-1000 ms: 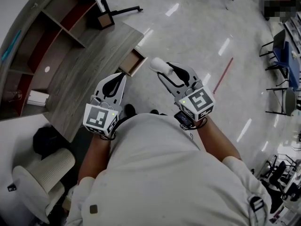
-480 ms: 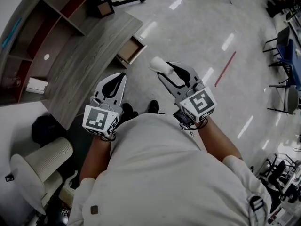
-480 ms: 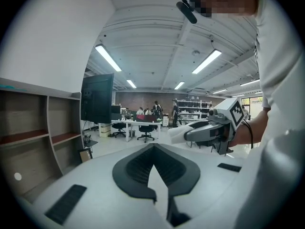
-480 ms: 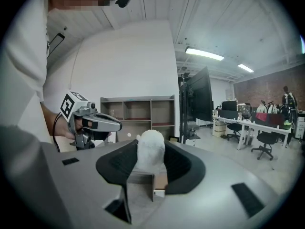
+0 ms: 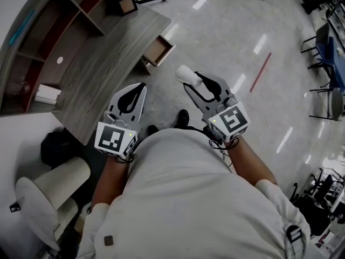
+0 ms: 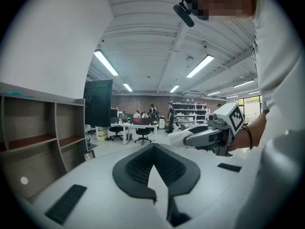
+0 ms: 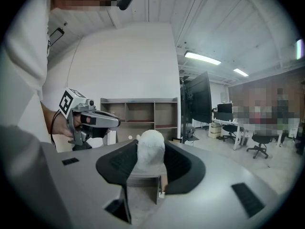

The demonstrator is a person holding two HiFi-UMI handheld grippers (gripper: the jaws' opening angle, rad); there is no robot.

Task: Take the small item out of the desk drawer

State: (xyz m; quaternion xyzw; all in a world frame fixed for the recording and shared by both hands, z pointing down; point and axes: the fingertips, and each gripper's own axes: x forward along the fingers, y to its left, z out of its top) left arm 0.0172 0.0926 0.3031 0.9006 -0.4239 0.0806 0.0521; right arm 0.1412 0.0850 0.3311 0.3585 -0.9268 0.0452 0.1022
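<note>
My right gripper [image 5: 188, 81] is shut on a small white rounded item [image 5: 185, 75], held over the floor in front of the person. From the right gripper view the item [image 7: 150, 152] is pinched between the dark pads [image 7: 116, 163]. The wooden drawer [image 5: 158, 50] stands pulled out of the grey desk [image 5: 110, 58], a little beyond the item. My left gripper [image 5: 139, 89] is shut and empty, level with the right one near the desk's edge. The left gripper view shows its tips [image 6: 152, 148] meeting, with the right gripper [image 6: 209, 135] to the side.
Open shelves [image 5: 48, 42] run behind the desk. At lower left there is a white ribbed chair [image 5: 51, 190] and a black bag [image 5: 54, 149]. A red strip [image 5: 260, 72] lies on the shiny floor, with dark chairs [image 5: 326, 47] at far right. The person's shoe [image 5: 182, 117] shows between the grippers.
The desk and open drawer have slid up and away in the head view, so both grippers stand farther back from them. The right gripper still holds the white item.
</note>
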